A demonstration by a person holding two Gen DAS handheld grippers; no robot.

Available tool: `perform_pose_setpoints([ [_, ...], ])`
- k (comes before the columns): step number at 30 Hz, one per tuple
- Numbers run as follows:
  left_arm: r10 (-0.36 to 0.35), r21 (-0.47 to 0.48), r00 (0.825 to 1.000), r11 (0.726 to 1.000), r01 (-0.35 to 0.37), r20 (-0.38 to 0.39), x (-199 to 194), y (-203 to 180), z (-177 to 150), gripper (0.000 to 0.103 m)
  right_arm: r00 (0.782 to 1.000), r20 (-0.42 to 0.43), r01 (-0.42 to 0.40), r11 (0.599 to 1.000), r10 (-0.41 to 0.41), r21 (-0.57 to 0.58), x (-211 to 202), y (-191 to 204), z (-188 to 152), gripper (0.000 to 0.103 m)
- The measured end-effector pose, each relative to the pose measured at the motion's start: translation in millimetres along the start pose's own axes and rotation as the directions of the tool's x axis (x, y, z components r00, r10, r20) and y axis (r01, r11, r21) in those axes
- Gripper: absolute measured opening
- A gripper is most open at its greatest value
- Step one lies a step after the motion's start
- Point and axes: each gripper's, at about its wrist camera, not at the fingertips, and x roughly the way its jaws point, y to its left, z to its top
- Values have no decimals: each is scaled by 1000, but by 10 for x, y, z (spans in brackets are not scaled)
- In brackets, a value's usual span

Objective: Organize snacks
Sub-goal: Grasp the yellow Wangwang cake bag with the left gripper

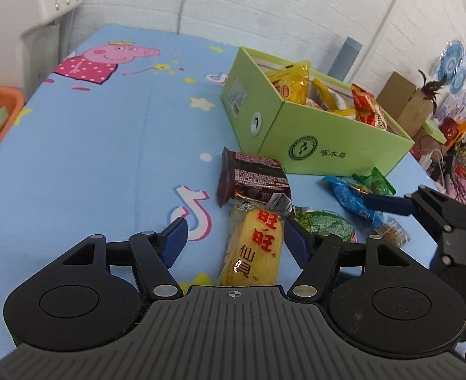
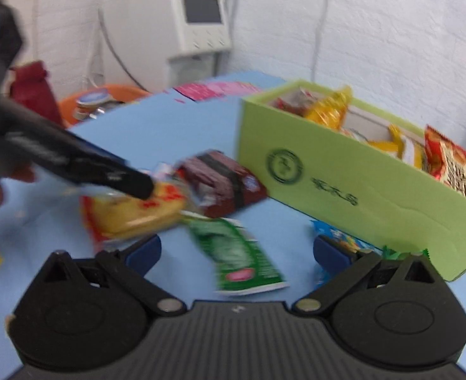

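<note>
Left gripper (image 1: 236, 237) straddles the yellow cracker packet (image 1: 252, 247), jaws apart, right finger perhaps touching; right gripper (image 2: 236, 253) gapes over the green packet (image 2: 242, 256).

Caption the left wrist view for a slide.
Open left claw straddles a yellow cracker pack on the blue tablecloth, green box of snacks beyond.

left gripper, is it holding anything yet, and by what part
Nothing is held. The left gripper is open, its blue pads straddling the yellow rice-cracker packet on the blue tablecloth without pressing it.

A lived-in home room — cartoon tablecloth (image 1: 106, 133), cluttered boxes (image 1: 400, 95).
</note>
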Motion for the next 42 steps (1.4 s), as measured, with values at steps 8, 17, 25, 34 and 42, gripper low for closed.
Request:
perform_pose_setpoints([
  [8, -68, -56, 995, 996, 64, -76, 78, 158, 31, 45, 961, -36, -273, 961, 274, 47, 177, 480, 51, 101],
  [17, -128, -29, 985, 992, 126, -116, 37, -27, -174, 33, 939, -61, -335, 940, 338, 59, 363, 600, 109, 101],
  [25, -148, -1, 981, 989, 149, -127, -154, -599, -646, 34, 942, -61, -327, 943, 330, 58, -220, 574, -217, 102],
  [34, -108, -11, 989, 994, 107, -98, -394, -953, -949, 36, 969, -37, -240, 969, 243, 57, -764, 560, -658, 102],
  [42, -32, 3, 992, 999, 33, -119, -248, -1027, -877, 37, 986, 41, -166, 976, 162, 140, -755, 501, -701, 101],
])
